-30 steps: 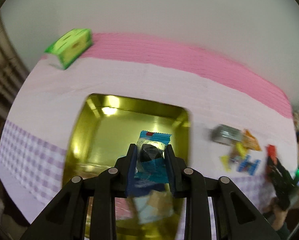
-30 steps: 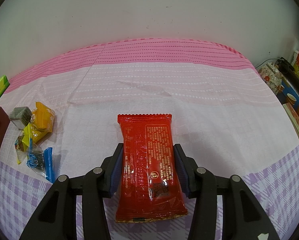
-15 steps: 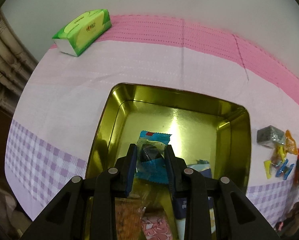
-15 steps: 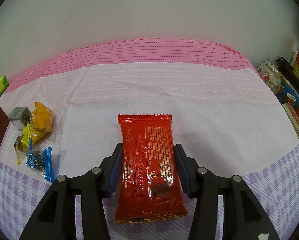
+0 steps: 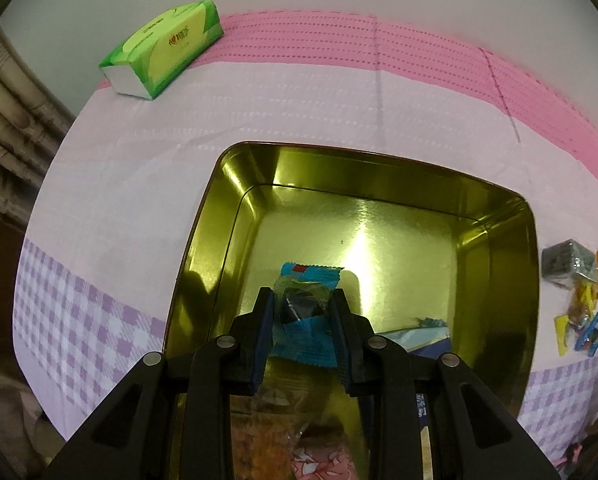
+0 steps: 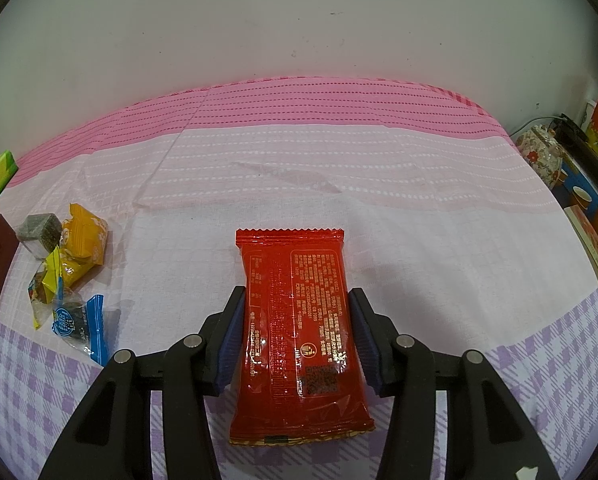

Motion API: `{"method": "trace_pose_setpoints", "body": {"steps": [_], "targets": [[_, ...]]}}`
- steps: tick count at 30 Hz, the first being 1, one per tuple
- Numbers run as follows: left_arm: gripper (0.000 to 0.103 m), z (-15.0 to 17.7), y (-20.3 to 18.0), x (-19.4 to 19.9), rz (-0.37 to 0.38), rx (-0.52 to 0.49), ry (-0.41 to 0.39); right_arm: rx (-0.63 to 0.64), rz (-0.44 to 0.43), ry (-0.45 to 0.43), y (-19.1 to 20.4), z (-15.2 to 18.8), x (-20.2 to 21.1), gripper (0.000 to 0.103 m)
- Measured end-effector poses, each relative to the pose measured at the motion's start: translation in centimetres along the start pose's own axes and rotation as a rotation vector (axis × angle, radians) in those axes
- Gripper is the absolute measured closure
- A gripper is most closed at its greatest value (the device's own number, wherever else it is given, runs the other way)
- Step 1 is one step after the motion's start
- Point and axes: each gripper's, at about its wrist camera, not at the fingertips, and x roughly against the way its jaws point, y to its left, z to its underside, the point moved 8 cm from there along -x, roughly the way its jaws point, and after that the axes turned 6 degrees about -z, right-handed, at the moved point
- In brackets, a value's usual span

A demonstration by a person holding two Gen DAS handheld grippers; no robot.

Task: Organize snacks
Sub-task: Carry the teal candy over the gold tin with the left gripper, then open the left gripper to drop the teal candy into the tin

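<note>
Tablecloth point(image 6: 299, 168): red packet point(image 6: 297, 332) between right gripper point(image 6: 297, 336) pads, probably pinched.

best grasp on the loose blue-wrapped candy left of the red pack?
Take the blue-wrapped candy across its dark lump in the middle, not the thin twisted ends. It lies flat on the tablecloth, so come from above; its near side is free, while the yellow candy crowds the far end.

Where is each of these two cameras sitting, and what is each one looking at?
Left wrist view: sits on the left gripper, looking steeply down into the gold tin; its fingers pinch a blue candy.
Right wrist view: sits on the right gripper, looking down across the tablecloth; its fingers flank a red snack packet.
Shared: the green tissue pack and the loose candy pile.
</note>
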Motion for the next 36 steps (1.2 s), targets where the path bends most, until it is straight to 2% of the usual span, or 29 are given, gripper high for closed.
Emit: {"method": "trace_pose_setpoints", "body": {"steps": [14, 19, 23, 25, 28, 33, 36], "targets": [[0.072, 0.2, -0.5, -0.5, -0.019, -0.037, 0.006, -0.01, 0.007, 0.002, -0.5, 0.0, 0.2, 0.049], [0.071, 0.3, -0.4, -0.3, 0.012, -0.022, 0.009, -0.011, 0.007, 0.003, -0.6, 0.0, 0.2, 0.049], [0.07, 0.2, 0.1, 0.4, 0.029, -0.018, -0.008, -0.01, 0.007, 0.003, -0.6, 0.0, 0.2, 0.049], [0.065, 0.2, 0.2, 0.7, 0.035, -0.018, -0.016, -0.01, 0.007, 0.003, -0.6, 0.0, 0.2, 0.049], [0.063, 0.3, 0.2, 1.5, 0.037, -0.016, -0.03, -0.009, 0.007, 0.003, -0.7, 0.1, 0.2, 0.049], [0.061, 0.8, 0.6, 3.4, 0.051, -0.025, -0.08, -0.008, 0.008, 0.004, -0.8, 0.0, 0.2, 0.049], [0.054, 1.3, 1.7, 4.7, 0.039, -0.016, -0.119, 0.001, 0.008, 0.01, -1.0, 0.0, 0.2, 0.049]]}}
